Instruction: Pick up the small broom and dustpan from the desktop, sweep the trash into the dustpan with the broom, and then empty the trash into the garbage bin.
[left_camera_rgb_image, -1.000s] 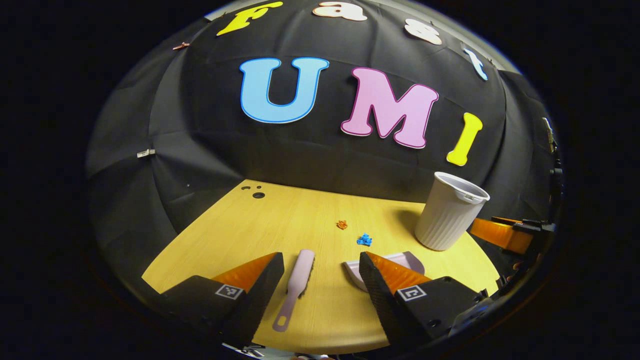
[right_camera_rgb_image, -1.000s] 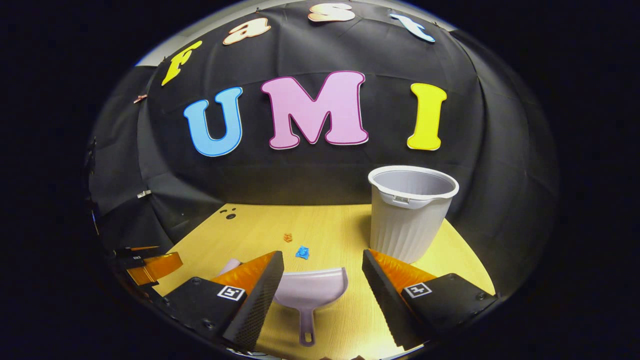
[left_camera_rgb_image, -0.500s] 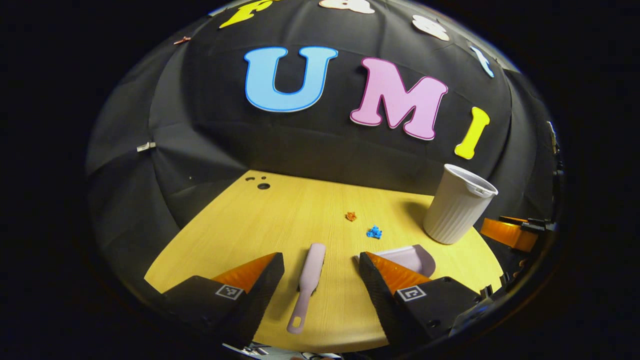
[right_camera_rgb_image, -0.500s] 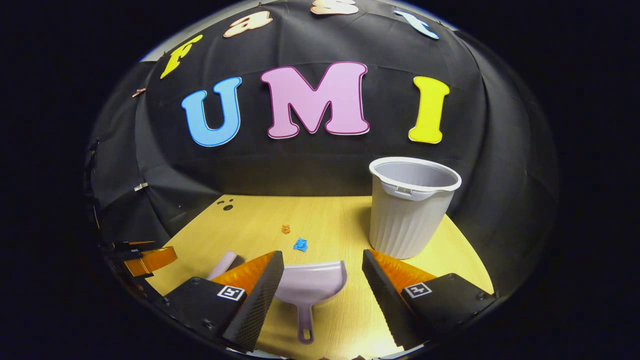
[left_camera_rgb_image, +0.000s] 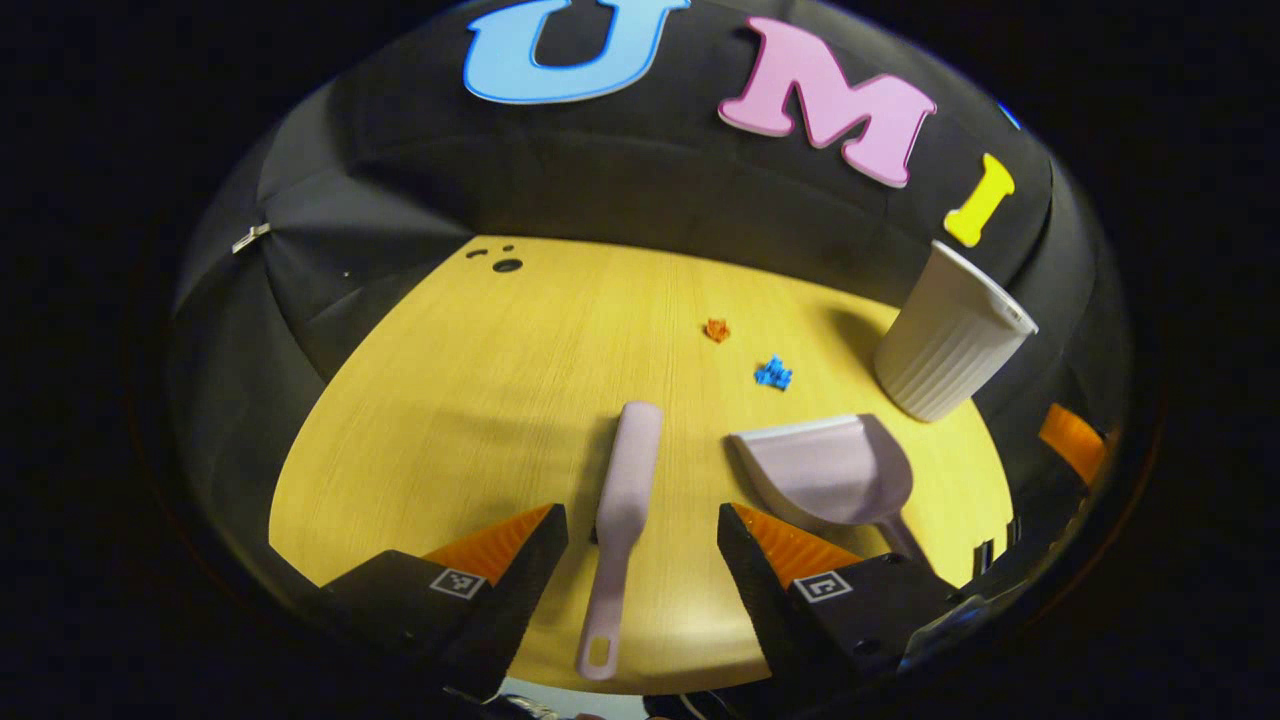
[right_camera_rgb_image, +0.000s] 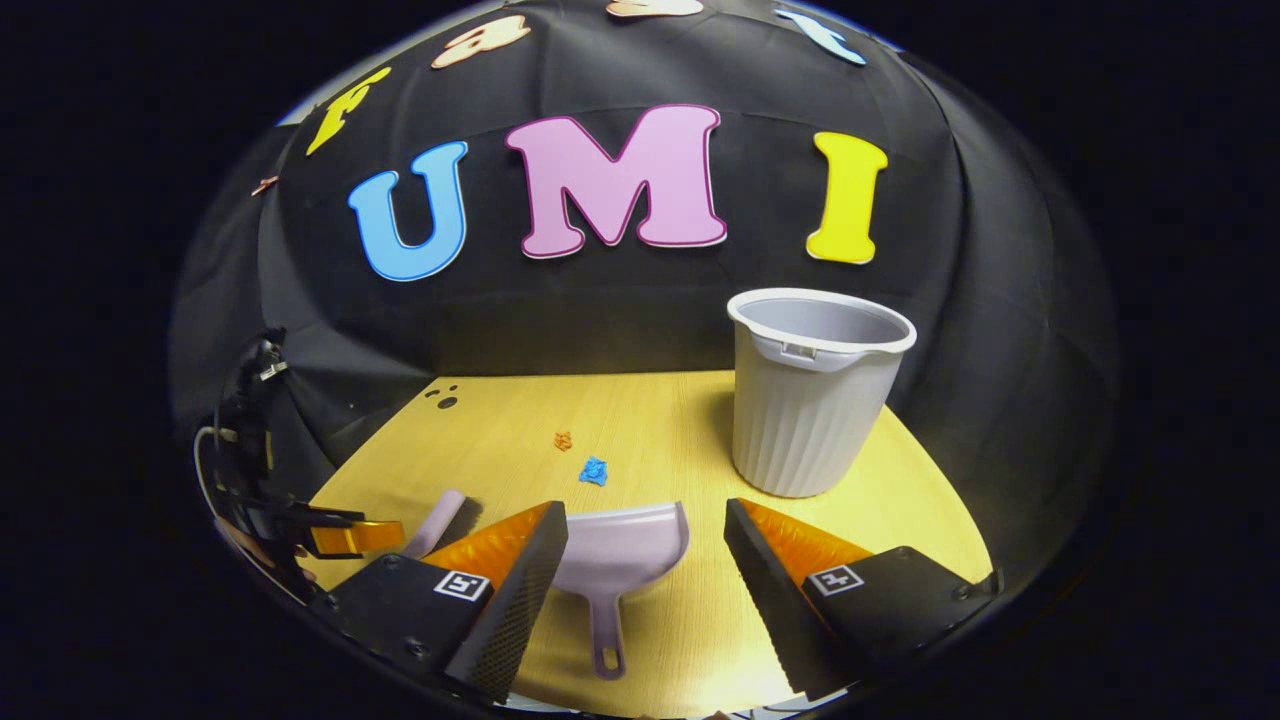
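Broom (left_camera_rgb_image: 622, 510) flat on table (left_camera_rgb_image: 470, 400), long axis running straight between wide-open, empty left claw (left_camera_rgb_image: 640, 560); dustpan (right_camera_rgb_image: 615, 550) likewise centred, handle-first, under wide-open, empty right claw (right_camera_rgb_image: 645, 560). Trash scraps beyond.

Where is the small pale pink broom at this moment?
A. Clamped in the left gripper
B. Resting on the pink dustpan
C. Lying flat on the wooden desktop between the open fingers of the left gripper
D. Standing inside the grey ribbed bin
C: in the left gripper view the small pale pink broom lies flat on the wooden desktop, with the left gripper open on either side of it and not touching it.
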